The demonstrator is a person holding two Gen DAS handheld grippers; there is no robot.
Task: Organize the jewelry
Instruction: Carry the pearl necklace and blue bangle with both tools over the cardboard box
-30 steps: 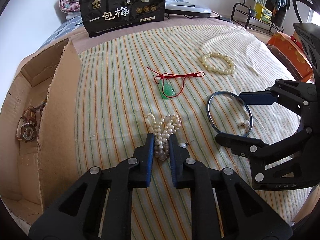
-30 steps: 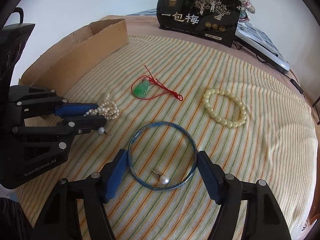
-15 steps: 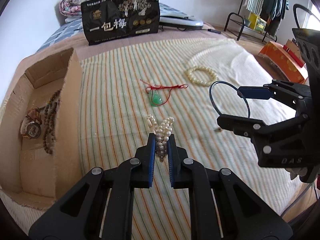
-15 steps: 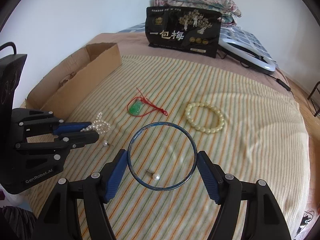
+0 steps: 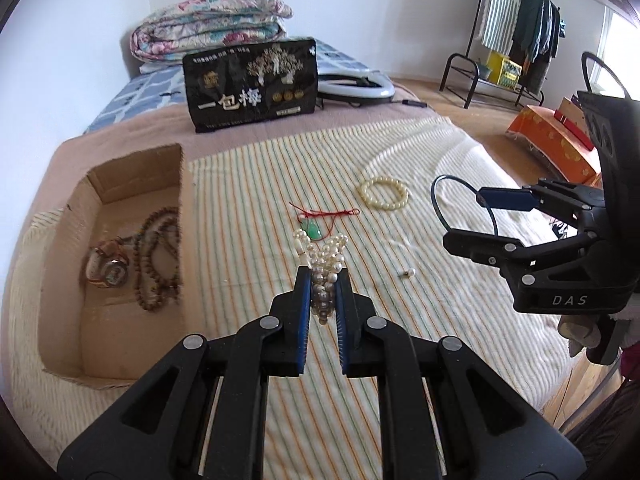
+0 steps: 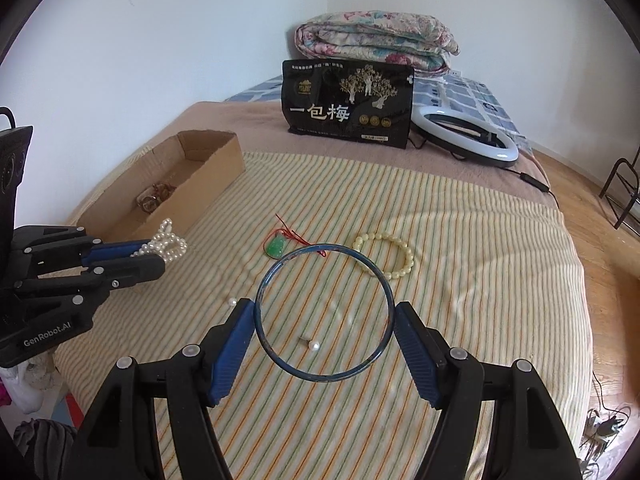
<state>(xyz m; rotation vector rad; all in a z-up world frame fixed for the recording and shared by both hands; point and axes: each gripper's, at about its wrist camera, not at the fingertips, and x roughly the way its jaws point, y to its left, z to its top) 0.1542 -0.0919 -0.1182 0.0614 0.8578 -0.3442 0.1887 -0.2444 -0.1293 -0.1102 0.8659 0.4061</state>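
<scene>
Left wrist view: pearl bracelet, pinched in your left gripper, held up right of the cardboard box. Blue bangle, clamped across your right gripper, farther right. Step: carrying. Next: bring both over the box, then spread the jaws.

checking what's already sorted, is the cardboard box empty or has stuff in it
Not empty. The cardboard box holds a brown bead necklace and a watch-like piece on its floor.
</scene>
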